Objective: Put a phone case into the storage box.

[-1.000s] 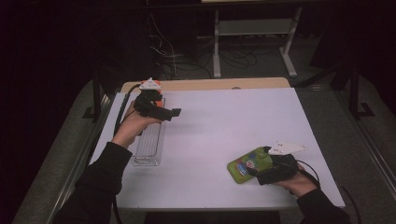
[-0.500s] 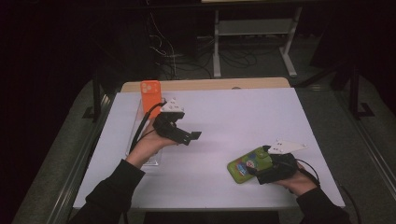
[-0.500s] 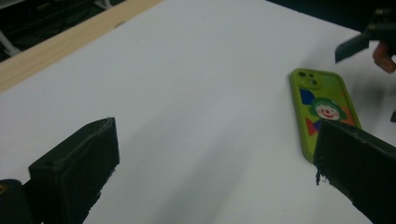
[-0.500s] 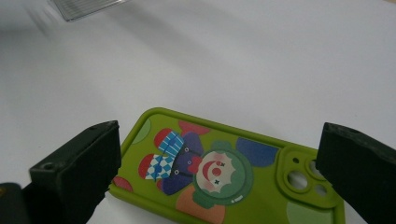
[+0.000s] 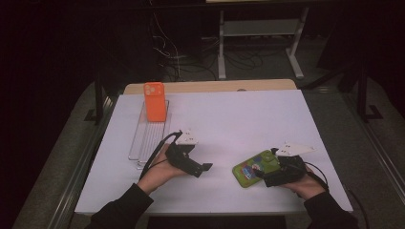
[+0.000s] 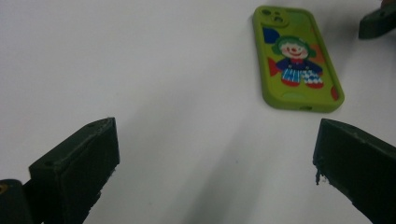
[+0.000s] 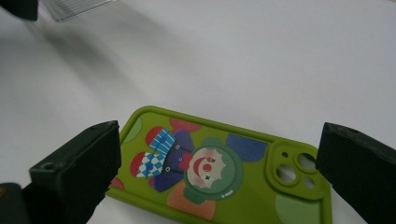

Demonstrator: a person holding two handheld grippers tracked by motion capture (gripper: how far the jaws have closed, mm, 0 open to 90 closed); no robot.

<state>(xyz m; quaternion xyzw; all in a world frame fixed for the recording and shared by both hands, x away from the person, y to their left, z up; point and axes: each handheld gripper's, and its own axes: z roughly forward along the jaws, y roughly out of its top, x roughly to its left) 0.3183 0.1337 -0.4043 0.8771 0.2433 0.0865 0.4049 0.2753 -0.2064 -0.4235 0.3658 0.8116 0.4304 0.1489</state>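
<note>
Right tool [image 7: 215, 182]: jaws are held wide apart, nothing clamped; it is poised directly over the green phone case [image 7: 219, 172].
Left tool [image 6: 215, 172]: jaws are spread apart and empty; the case [image 6: 296, 58] is seen ahead and to its right, well apart.
Nearer tool: the right 1.
Long axis: it runs across the right tool's gap, jaw to jaw.
Position: flat on the white surface [image 5: 248, 119], near its front right.
Look: lime green, clown print, camera cutouts at 1 end.
</note>
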